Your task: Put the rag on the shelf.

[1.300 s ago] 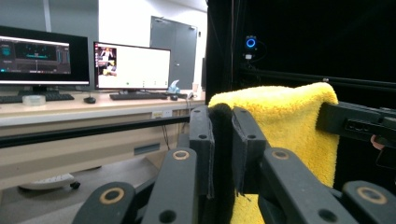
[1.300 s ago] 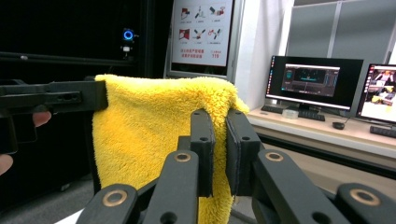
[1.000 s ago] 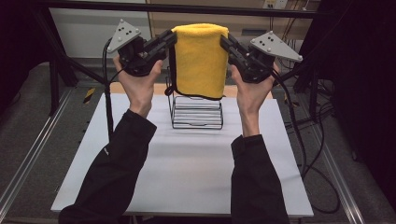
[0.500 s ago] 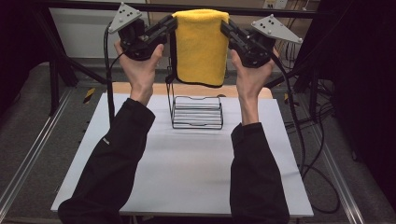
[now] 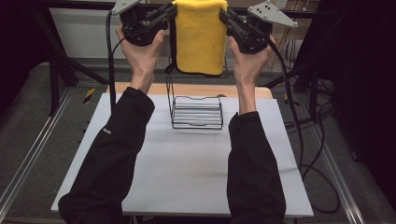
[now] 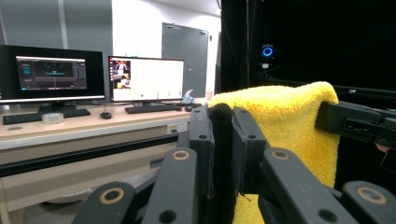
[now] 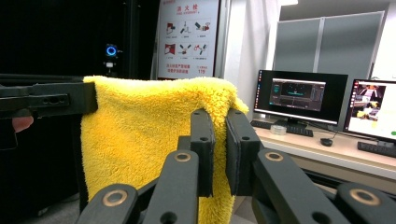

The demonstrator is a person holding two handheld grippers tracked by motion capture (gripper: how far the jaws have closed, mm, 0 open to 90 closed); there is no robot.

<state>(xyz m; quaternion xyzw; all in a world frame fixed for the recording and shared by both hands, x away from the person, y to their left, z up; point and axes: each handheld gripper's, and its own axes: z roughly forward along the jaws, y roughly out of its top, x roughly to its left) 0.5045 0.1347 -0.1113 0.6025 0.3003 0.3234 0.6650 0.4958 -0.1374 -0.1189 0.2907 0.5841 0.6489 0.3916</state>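
Note:
A folded yellow towel (image 5: 200, 37) hangs high above the table between my two grippers. The left gripper (image 5: 171, 10) is shut on the towel's upper left corner, the right gripper (image 5: 224, 13) on its upper right corner. In the left gripper view the jaws pinch the towel's (image 6: 285, 121) dark-trimmed edge at my left gripper (image 6: 223, 126). In the right gripper view my right gripper (image 7: 218, 122) clamps the fluffy yellow edge of the towel (image 7: 144, 135), and the other gripper's jaws hold the far corner. A black wire rack (image 5: 196, 111) stands on the table below the towel.
The white tabletop (image 5: 187, 172) lies under both forearms, with a wooden strip (image 5: 140, 88) along its far edge. Cables (image 5: 303, 140) trail down at the right. Desks with monitors (image 6: 51, 72) stand beyond, and another monitor (image 7: 299, 95) shows in the right gripper view.
Both hands have lifted the towel higher and farther from the person, so its lower edge now hangs well above the wire rack. The grips are unchanged.

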